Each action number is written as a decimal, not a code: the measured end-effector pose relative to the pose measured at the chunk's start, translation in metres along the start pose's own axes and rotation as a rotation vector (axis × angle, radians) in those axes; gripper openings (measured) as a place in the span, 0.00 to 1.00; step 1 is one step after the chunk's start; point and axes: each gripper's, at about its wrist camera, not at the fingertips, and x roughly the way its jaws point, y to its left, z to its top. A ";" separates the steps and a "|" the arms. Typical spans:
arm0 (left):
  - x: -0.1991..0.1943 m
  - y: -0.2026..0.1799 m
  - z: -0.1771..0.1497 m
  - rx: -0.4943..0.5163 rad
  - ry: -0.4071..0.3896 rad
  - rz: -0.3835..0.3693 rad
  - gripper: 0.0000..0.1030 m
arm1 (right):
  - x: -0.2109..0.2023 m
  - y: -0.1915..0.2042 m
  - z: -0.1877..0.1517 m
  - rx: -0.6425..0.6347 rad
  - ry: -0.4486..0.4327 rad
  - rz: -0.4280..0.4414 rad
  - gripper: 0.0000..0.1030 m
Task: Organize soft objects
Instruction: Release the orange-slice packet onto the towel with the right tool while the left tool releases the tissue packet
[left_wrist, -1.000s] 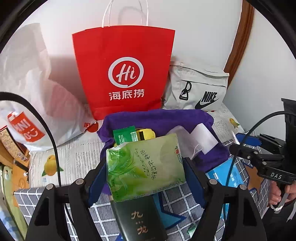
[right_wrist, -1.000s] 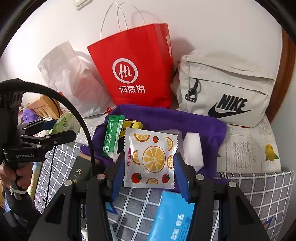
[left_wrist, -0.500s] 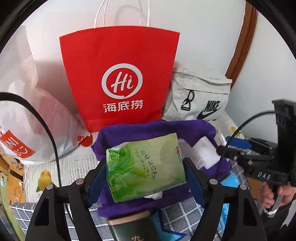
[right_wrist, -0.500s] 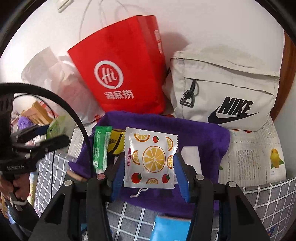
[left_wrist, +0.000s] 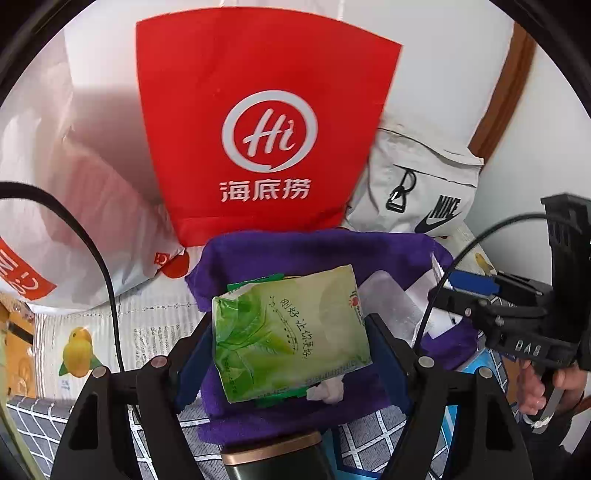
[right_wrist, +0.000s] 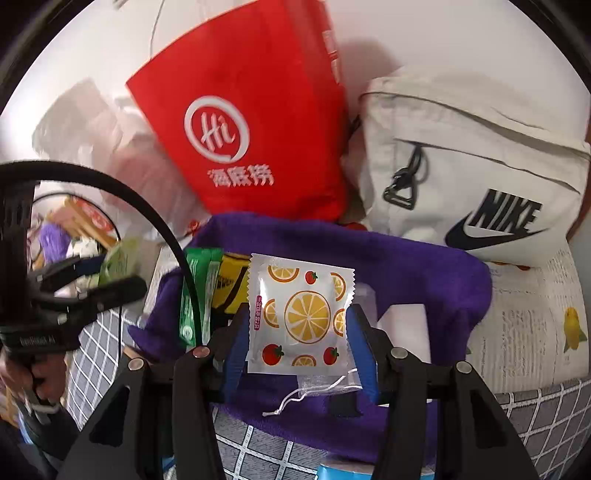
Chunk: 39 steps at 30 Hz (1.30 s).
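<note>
My left gripper (left_wrist: 291, 338) is shut on a green tissue pack (left_wrist: 291, 332) and holds it over a purple towel (left_wrist: 314, 251). My right gripper (right_wrist: 299, 328) is shut on a white packet printed with oranges (right_wrist: 299, 314), held over the same purple towel (right_wrist: 406, 266). On the towel lie a green sachet (right_wrist: 192, 295), a yellow-black packet (right_wrist: 231, 284), a white block (right_wrist: 406, 325) and a small mesh pouch with a string (right_wrist: 317, 384). The right gripper also shows at the right of the left wrist view (left_wrist: 454, 286); the left gripper shows at the left of the right wrist view (right_wrist: 107, 277).
A red paper bag (left_wrist: 266, 122) stands behind the towel, with a white plastic bag (left_wrist: 74, 184) to its left and a beige Nike bag (right_wrist: 480, 166) to its right. A dark tin (left_wrist: 273, 458) and a blue pack (left_wrist: 476, 369) lie on the grey checked cloth (right_wrist: 535, 424).
Both grippers have moved forward toward the red bag and over the purple towel, each still holding its pack. The bags look larger and closer.
</note>
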 end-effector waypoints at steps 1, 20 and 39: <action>0.001 0.002 0.000 -0.002 0.000 0.001 0.75 | 0.003 0.001 -0.001 -0.006 0.005 0.000 0.50; 0.016 0.010 0.000 -0.023 0.035 -0.019 0.75 | 0.059 0.014 -0.012 -0.037 0.150 0.029 0.61; 0.050 -0.007 -0.006 0.000 0.109 -0.034 0.75 | 0.004 -0.017 0.002 0.005 0.031 -0.056 0.77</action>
